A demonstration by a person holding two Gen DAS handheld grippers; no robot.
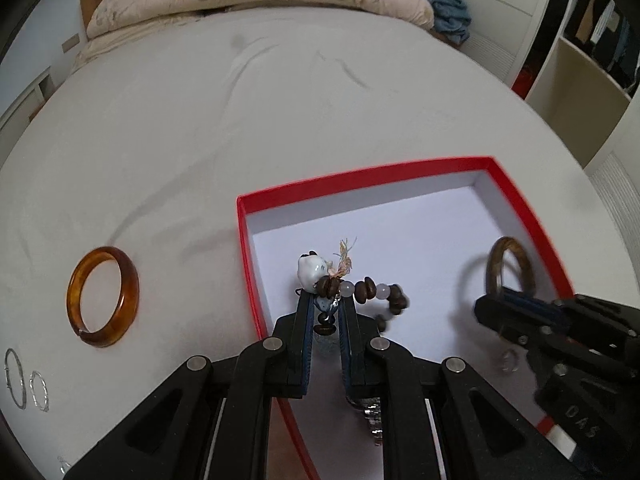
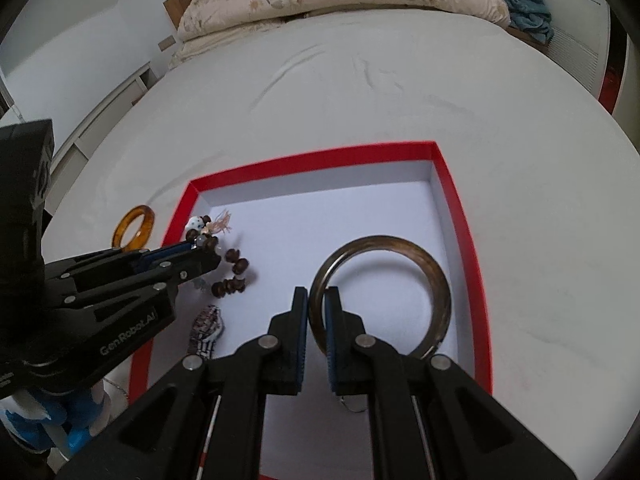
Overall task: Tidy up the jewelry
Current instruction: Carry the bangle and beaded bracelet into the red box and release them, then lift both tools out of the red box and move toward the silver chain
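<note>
1. Red-rimmed box with white floor sits on the bed; both grippers are over it
2. Left gripper is clenched on the beaded bracelet near its white ceramic charm; the rest of the beads trail loose to the right over the box floor, can't tell if they touch it
3. Right gripper is pinched on the near rim of the dark bangle, which stands upright inside the box at its right side
4. Amber bangle lies flat on the bed left of the box, two thin silver hoops near the left edge, both untouched
5. Metal watch already lies in the box near its left wall
6. Handling guess: beaded bracelet is light and floppy, charm likely fragile, hold the strand beside the charm; bangles are rigid, smooth, likely slippery and chip-prone, pinch across the band and set down low
</note>
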